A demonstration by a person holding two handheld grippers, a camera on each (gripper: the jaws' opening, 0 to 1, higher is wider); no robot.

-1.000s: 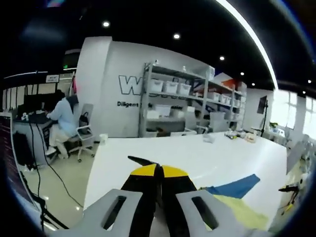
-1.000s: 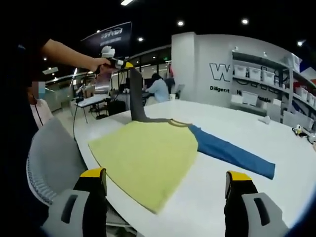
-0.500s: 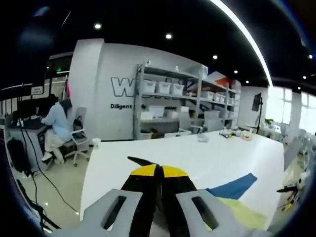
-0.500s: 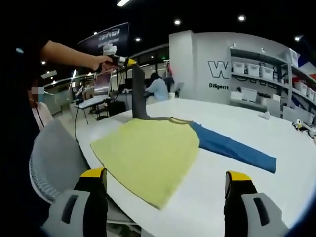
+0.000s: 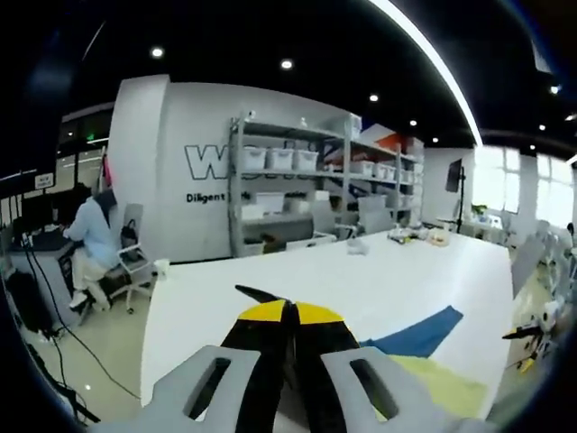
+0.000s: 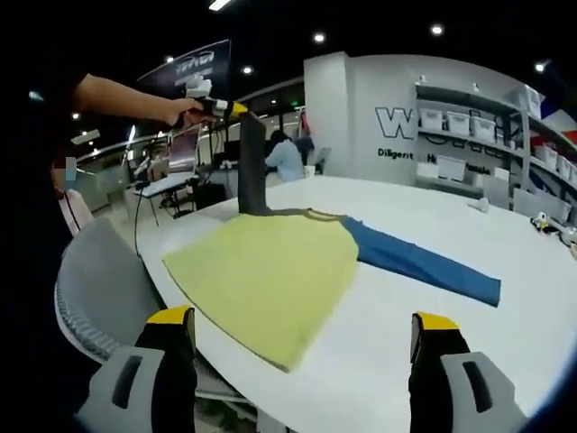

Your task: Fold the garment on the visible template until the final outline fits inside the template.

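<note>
Yellow garment (image 6: pixel 270 271) with a blue sleeve (image 6: pixel 419 264) spread flat on the white surface (image 6: pixel 505 325), body toward the near rounded edge, blue sleeve stretched out to the right. Other sleeve, dark grey (image 6: pixel 251 171), pulled straight up off the surface, top end pinched by the left hand-held gripper (image 6: pixel 227 109) held in a hand (image 6: pixel 185 110) well above the collar. In the left gripper view, yellow-tipped jaws of the left hand-held gripper (image 5: pixel 288 313) pressed together on a thin dark edge of cloth; blue sleeve (image 5: pixel 416 330) and a patch of yellow body (image 5: pixel 442 390) lying low right on the surface (image 5: pixel 306 280). Right hand-held gripper (image 6: pixel 302 327) spread wide, nothing between the jaws, hovering over the near edge short of the hem. Grey chair (image 6: pixel 95 289) just beside the surface at left. Beyond: shelving with bins (image 5: pixel 297 194), a seated person (image 5: pixel 88 245) at a desk.
</note>
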